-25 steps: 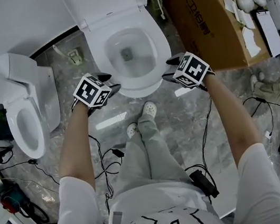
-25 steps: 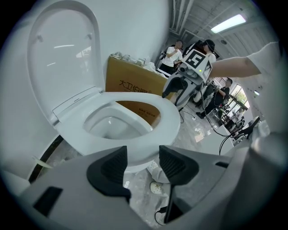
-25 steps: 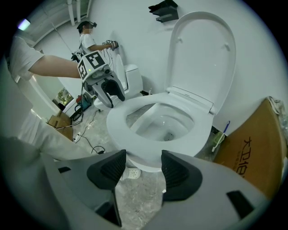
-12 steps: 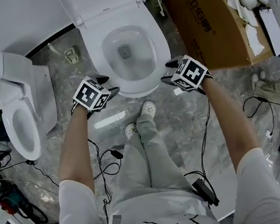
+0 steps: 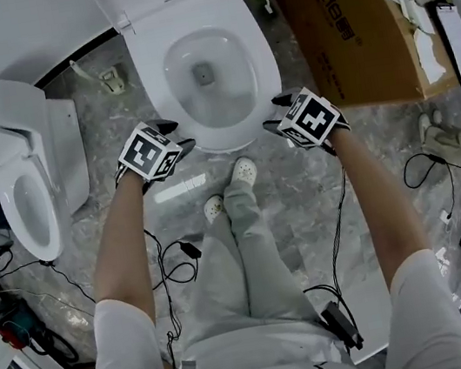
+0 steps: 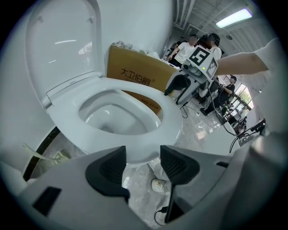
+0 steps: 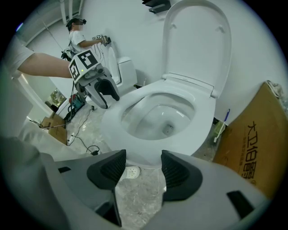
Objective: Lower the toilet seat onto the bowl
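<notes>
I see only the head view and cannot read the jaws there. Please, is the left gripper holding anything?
Observer: No. The left gripper has just been opening; its jaws stand apart, nothing between them, the seat ahead untouched.
Operator: And the right one?
Observer: The right gripper is open and empty too; floor and a shoe show through its gap.
Operator: Is the lid fully up?
Observer: Yes, the lid stands upright behind the seat, which lies flat on the bowl.

left gripper (image 5: 176, 137): sunk, jaws just opened wider, empty | right gripper (image 5: 278, 113): sunk
</notes>
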`<state>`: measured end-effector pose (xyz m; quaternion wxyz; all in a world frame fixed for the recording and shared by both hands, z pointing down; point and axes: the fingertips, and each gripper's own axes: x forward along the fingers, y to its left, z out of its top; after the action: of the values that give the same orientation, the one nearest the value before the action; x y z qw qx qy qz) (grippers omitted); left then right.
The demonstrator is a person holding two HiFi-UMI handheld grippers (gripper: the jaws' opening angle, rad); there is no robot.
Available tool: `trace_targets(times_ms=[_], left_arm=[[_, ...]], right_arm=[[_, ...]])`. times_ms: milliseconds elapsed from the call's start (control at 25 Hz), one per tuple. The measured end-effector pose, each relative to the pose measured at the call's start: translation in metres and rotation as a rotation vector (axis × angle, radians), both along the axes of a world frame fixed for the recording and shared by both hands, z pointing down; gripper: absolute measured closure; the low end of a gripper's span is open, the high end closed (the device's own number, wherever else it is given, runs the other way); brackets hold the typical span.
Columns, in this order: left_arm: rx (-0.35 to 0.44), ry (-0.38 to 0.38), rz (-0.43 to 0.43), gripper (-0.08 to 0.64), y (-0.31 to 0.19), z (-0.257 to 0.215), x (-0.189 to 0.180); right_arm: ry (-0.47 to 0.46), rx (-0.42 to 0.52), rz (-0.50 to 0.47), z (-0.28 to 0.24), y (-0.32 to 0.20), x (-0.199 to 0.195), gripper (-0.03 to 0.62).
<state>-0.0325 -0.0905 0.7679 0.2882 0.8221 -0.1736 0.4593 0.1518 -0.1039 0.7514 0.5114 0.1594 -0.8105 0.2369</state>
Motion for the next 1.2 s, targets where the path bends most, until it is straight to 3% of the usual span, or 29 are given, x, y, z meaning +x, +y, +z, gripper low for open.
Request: trace_targets(times_ms=[440,1200], left_arm=[[-0.016,-0.033,-0.001,0.318,0.005,0.033,0.002],[-0.019,-0.118,-0.08,0.318,0.006,0.081,0.005]], right_arm=[[0.031,0.021,0.025,0.038,0.005,0.002,0.327],[0.107,0.02,0.046,0.089,0.014,0.008,0.325]])
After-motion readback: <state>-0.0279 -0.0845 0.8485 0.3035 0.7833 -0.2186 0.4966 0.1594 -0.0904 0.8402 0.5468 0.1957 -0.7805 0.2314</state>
